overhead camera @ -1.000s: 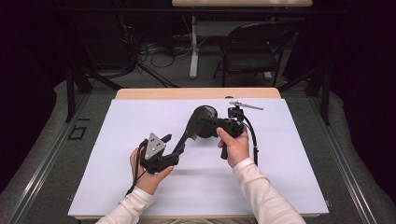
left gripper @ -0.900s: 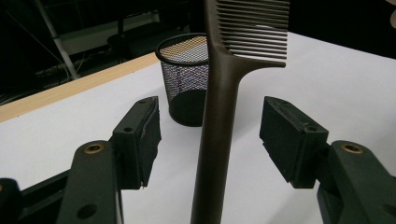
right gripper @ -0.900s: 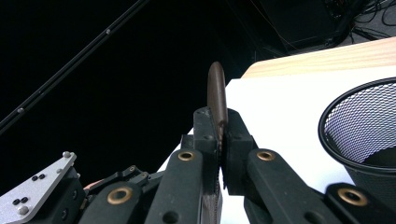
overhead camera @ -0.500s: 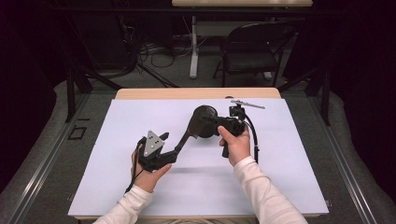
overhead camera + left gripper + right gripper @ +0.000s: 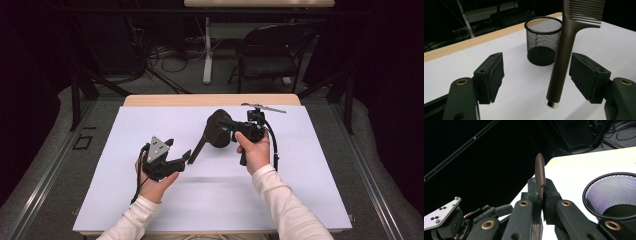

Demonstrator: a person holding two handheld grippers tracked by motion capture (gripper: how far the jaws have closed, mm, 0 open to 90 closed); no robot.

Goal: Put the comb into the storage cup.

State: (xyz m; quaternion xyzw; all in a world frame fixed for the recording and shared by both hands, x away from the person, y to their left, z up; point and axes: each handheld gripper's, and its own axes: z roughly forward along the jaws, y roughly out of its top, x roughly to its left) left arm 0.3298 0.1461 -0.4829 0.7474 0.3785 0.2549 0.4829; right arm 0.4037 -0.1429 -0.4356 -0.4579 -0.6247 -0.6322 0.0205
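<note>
A brown comb hangs slanted over the white table, teeth end up. My right gripper is shut on that teeth end, and the comb sticks out past its jaws. In the high view the right gripper holds the comb beside a black mesh cup. My left gripper has just been opening its jaws. The comb's handle stands between its pads without touching either. In the high view the left gripper sits at the handle's lower end.
The mesh cup stands upright on the white sheet, just behind the comb, and its mouth lies right of the right jaws. A wooden table edge, a chair and cables lie beyond.
The left gripper's jaws have spread away from the comb's handle. Both hands have stayed nearly where they were, and the right gripper still holds the comb.
</note>
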